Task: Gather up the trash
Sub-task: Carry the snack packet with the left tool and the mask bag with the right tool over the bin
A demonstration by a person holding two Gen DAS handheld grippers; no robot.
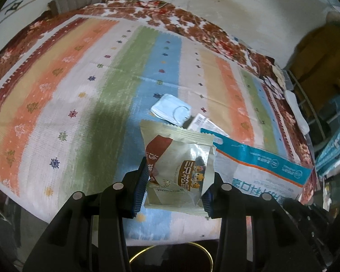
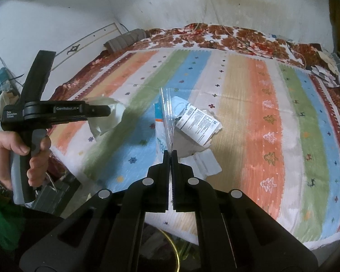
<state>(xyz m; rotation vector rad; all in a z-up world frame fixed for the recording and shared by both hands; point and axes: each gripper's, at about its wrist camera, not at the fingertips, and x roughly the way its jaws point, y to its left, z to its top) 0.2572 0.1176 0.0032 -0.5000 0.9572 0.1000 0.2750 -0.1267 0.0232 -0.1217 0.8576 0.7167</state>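
My left gripper [image 1: 174, 190] pinches the snack wrapper [image 1: 178, 170], my right gripper [image 2: 170, 156] is closed on the plastic bag [image 2: 166, 122]; I should lift both slowly, keeping grip

In the left wrist view, the snack wrapper [image 1: 178, 170] covers part of the blue-and-white plastic bag [image 1: 260, 172], whose lower right is cut off around 4 o'clock. In the right wrist view, that bag [image 2: 163, 122] hides most of the face mask [image 2: 180, 104]. A gold ring [image 2: 172, 249] at 6 o'clock is mostly hidden behind the fingers [image 2: 161, 181].
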